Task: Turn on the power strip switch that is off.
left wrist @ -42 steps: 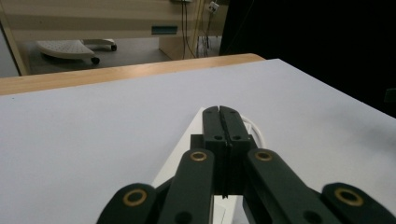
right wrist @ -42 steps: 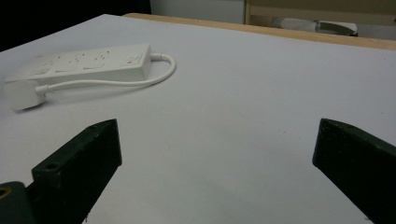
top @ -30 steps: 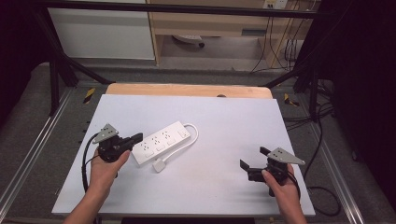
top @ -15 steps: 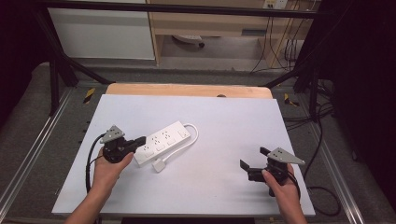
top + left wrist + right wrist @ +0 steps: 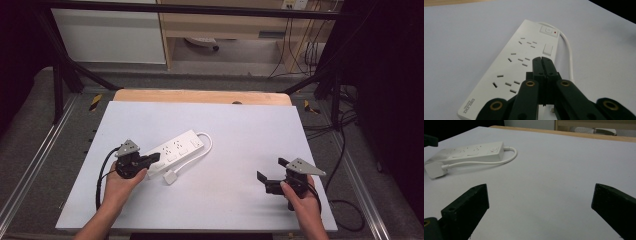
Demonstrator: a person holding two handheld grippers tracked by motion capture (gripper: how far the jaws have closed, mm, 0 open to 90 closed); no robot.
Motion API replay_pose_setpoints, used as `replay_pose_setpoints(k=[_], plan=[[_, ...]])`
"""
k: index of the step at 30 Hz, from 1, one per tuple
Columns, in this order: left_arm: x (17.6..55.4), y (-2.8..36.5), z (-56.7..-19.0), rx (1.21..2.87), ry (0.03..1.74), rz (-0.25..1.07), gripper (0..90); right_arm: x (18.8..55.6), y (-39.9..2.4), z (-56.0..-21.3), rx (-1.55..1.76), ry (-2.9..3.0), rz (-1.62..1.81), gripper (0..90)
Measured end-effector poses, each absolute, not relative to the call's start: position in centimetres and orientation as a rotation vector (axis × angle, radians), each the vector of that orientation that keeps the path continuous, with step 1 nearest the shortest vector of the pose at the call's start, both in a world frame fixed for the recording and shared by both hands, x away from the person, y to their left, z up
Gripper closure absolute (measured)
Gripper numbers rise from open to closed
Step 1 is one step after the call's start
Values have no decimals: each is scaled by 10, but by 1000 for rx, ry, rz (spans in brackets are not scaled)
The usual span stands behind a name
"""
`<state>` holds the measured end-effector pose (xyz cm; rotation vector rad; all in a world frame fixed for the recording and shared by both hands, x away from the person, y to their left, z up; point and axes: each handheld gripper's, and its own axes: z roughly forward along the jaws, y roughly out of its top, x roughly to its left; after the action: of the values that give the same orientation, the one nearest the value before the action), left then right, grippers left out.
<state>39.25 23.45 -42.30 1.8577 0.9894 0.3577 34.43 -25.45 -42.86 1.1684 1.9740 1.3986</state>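
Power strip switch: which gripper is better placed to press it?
Left. The left gripper, jaws shut, hangs over the power strip near its switch; the right gripper stands open, far across the table.

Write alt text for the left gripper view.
The left hand-held gripper, jaws shut together with nothing between them, hovers over a white power strip lying on a pale table; its white cable curves along the right.

In the left gripper view the closed jaws of the left gripper hide part of the power strip, whose small grey brand lettering is hard to read and whose plug is cut off by the right gripper view's left edge.
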Motion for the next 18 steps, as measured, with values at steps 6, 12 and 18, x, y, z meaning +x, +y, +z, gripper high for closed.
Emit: replay_pose_setpoints(k=[6,12,18], plan=[[394,236,-427,1861,1004,365,900,344,-255,-429,1171,1972,1396,18],[395,235,-429,1866,1011,366,900,344,-255,-429,1172,1972,1398,18],[396,233,-431,1867,1013,363,900,344,-255,-429,1169,1973,1398,18]])
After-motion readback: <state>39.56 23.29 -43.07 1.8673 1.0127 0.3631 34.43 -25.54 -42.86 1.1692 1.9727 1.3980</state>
